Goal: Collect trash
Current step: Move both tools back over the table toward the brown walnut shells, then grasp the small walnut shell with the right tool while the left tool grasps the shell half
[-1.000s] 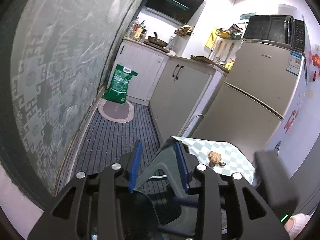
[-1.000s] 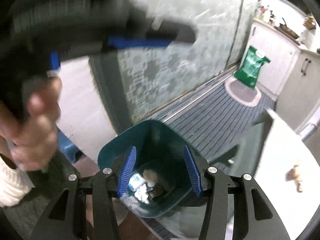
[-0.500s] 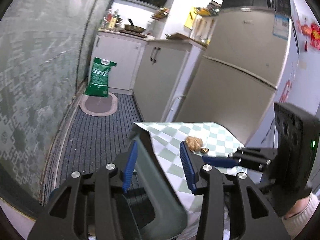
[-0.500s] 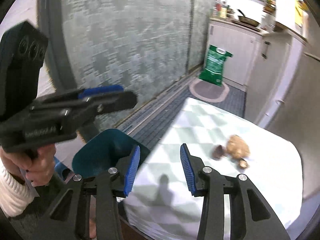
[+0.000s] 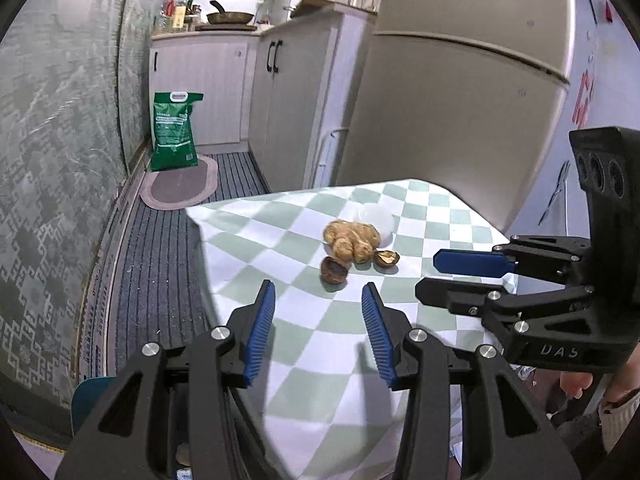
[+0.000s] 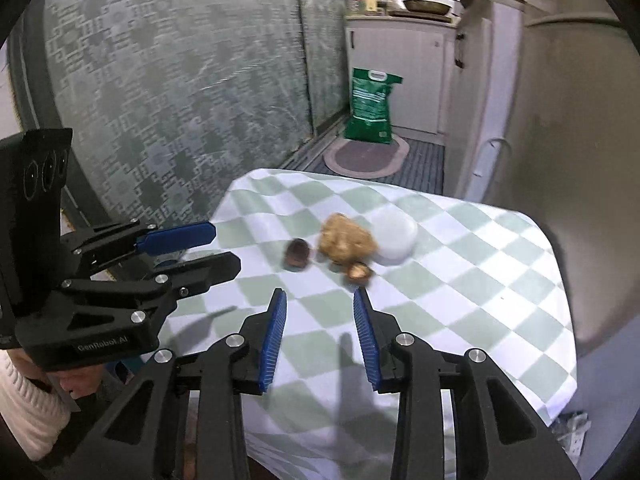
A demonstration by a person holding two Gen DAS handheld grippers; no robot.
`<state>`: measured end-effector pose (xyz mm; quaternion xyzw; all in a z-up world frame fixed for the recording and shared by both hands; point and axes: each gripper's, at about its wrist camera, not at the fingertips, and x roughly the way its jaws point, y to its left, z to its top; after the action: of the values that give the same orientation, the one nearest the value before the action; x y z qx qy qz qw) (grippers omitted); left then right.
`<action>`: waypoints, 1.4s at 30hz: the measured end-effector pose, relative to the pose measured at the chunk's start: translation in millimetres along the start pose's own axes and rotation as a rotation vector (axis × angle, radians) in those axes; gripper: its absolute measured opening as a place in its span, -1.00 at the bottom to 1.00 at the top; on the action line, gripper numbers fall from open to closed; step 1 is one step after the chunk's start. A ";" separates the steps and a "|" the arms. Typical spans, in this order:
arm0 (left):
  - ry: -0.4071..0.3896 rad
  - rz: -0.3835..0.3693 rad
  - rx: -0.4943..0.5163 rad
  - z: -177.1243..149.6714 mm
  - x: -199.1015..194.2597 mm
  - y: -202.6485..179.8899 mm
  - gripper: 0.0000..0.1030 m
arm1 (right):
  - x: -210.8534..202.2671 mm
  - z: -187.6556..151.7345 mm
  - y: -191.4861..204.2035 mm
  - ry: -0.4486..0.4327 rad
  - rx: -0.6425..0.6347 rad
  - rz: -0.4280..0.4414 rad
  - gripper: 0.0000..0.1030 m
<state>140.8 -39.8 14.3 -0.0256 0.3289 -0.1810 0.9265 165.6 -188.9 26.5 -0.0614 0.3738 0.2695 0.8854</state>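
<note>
A crumpled tan wad (image 5: pixel 352 240) (image 6: pixel 346 240) lies on the green-checked tablecloth (image 5: pixel 320 340) (image 6: pixel 480 264), with two brown nutshell halves (image 5: pixel 334 270) (image 6: pixel 297 255) beside it and a white round lid (image 5: pixel 376 218) (image 6: pixel 394 236) behind. My left gripper (image 5: pixel 318 300) is open and empty, just short of the shells. My right gripper (image 6: pixel 318 304) is open and empty, near the trash; it shows at the right in the left wrist view (image 5: pixel 464 276). A teal bin's rim (image 5: pixel 90 396) shows low at the left.
A beige fridge (image 5: pixel 460 92) stands behind the table. White cabinets (image 5: pixel 288 92), a green sack (image 5: pixel 174 132) and an oval mat (image 5: pixel 180 186) are beyond on the striped floor. A patterned glass door (image 6: pixel 180 80) runs along the left.
Both grippers have swung from the teal bin beside the table up over the tablecloth, toward the tan wad and shells. Both stay open.
</note>
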 end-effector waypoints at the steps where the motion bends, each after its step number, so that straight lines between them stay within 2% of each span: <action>1: 0.006 0.004 0.002 1.1 3.1 -2.2 -0.08 | 0.4 -0.6 -4.4 0.001 0.012 0.001 -0.36; 14: 0.074 0.061 0.030 10.8 43.2 -21.6 -0.11 | 8.0 -14.6 -33.2 0.025 0.060 -0.004 -0.36; 17: 0.090 0.093 0.027 12.3 48.8 -24.1 -0.21 | 8.0 -14.7 -33.6 0.027 0.056 -0.007 -0.36; 19: 0.103 0.104 0.022 13.2 53.1 -25.7 -0.39 | 8.6 -14.7 -34.0 0.029 0.054 -0.006 -0.36; 22: 0.107 0.123 0.017 14.4 56.9 -27.3 -0.56 | 8.7 -13.5 -33.3 0.031 0.056 -0.002 -0.36; 42: 0.061 0.080 -0.029 12.9 33.0 -14.9 -0.58 | 29.5 0.3 -22.7 0.047 0.036 -0.038 -0.36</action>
<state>167.8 -66.2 7.0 -0.0203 0.3602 -0.1399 0.9221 194.6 -195.3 4.0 -0.0589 0.3981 0.2445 0.8822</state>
